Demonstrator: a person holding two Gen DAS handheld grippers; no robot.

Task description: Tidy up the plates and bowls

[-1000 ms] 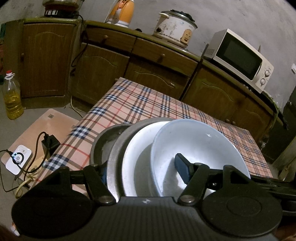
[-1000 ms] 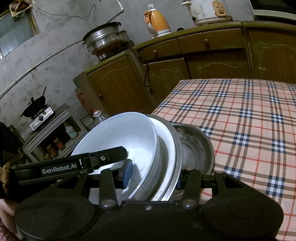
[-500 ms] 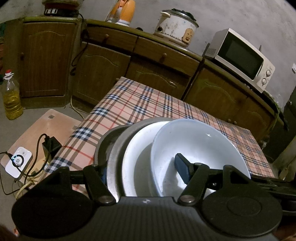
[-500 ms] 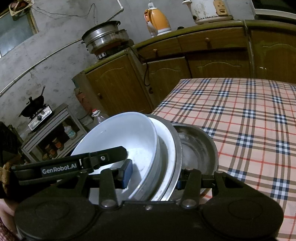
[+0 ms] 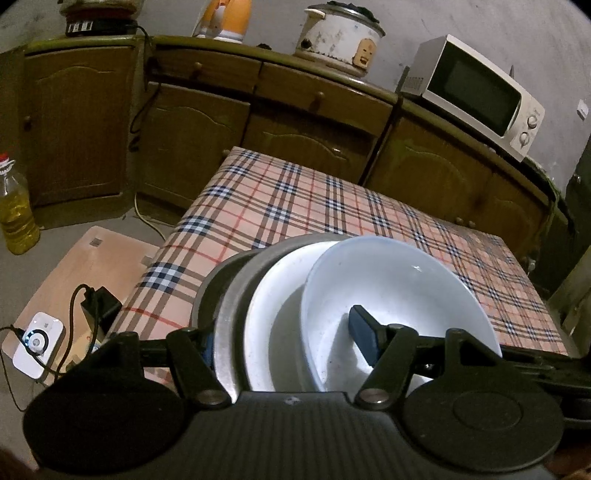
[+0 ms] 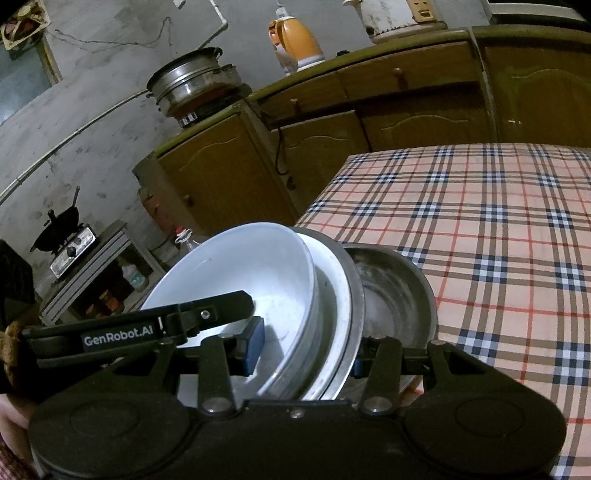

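A tilted stack of dishes hangs over the near corner of the plaid table [image 5: 295, 206] [image 6: 480, 221]. It is made up of a white bowl [image 5: 399, 288] [image 6: 240, 273], a white plate [image 5: 280, 295] [image 6: 332, 280], a metal plate [image 5: 236, 295] [image 6: 351, 295] and a metal bowl [image 5: 207, 291] [image 6: 395, 291]. My left gripper [image 5: 284, 332] is shut on the stack, one blue pad inside the white bowl and the other finger behind the metal dishes. My right gripper [image 6: 306, 350] clamps the same stack from the other side. The left gripper's arm [image 6: 122, 336] crosses the right wrist view.
Wooden cabinets [image 5: 192, 147] line the wall, carrying a microwave [image 5: 476, 96], rice cooker [image 5: 340, 33] and orange kettle [image 6: 295, 40]. On the floor are an oil bottle [image 5: 14, 214] and a board with a charger [image 5: 37, 339]. A stove with a wok [image 6: 62, 236] stands to the left.
Both grippers keep the same hold on the stack. The views have only drifted slightly.
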